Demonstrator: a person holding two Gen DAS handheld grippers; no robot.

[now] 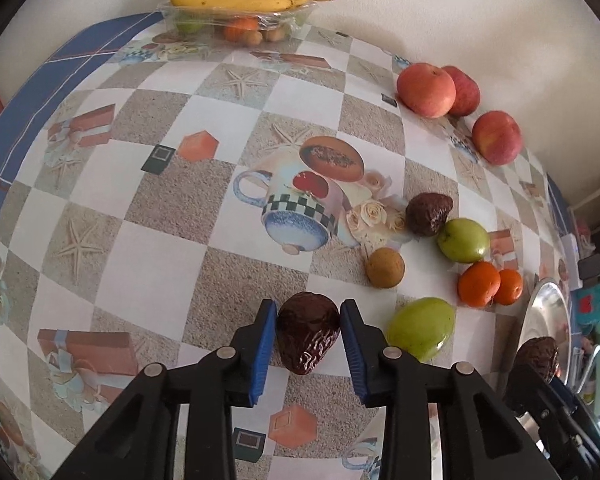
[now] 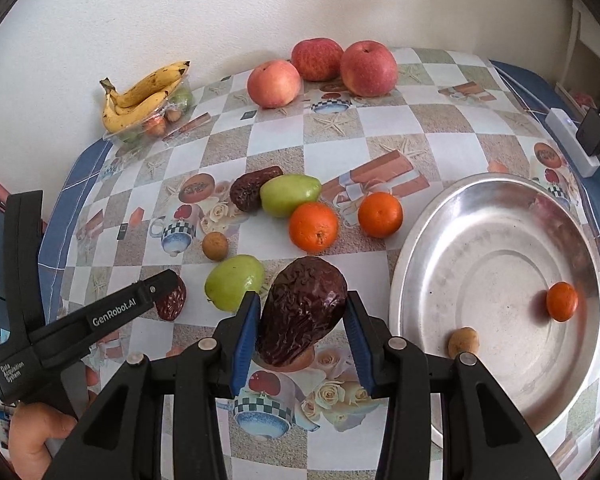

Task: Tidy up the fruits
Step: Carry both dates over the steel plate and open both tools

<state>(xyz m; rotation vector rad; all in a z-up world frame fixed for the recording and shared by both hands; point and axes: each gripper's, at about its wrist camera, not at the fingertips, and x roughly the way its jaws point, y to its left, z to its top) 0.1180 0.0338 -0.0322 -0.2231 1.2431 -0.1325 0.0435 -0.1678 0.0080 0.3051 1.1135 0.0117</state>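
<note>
Gripping one wrinkled date (image 2: 302, 312) apiece, both grippers work the near edge of a patterned table (image 1: 148, 248). The right gripper (image 2: 300, 320) is clenched on its date, blue pads (image 2: 242, 340) pressed to the fruit's flanks, and appears to hold it clear of the cloth, just left of a steel dish (image 2: 420, 240). The left gripper (image 1: 308, 332) brackets a second date (image 1: 306, 334); its pads (image 1: 264, 344) sit against or just beside the skin, and whether they have fully closed cannot be told. That date seems to rest on the table.

Dates of this sort are likely light and leathery, soft under pressure, with creased skin that gives the pads purchase. A modest squeeze across the broad middle should do; a harder one would probably dent the flesh. The glossy patches may be a little tacky on release.

Inside the dish lie a small orange (image 2: 562, 302) and a brown longan (image 2: 463, 342), well apart. Just beyond the grippers sits a green fruit (image 2: 234, 282), with another longan (image 2: 215, 246) beside it. Farther out are two oranges (image 2: 313, 227), a second green fruit (image 2: 290, 195) and a third date (image 2: 246, 194) touching it. Three apples (image 2: 368, 68) line the far wall. Bananas (image 2: 140, 98) top a clear tray (image 1: 240, 16) at the far left corner.

A hand (image 2: 36, 436) holds the left gripper's grip at near left.
</note>
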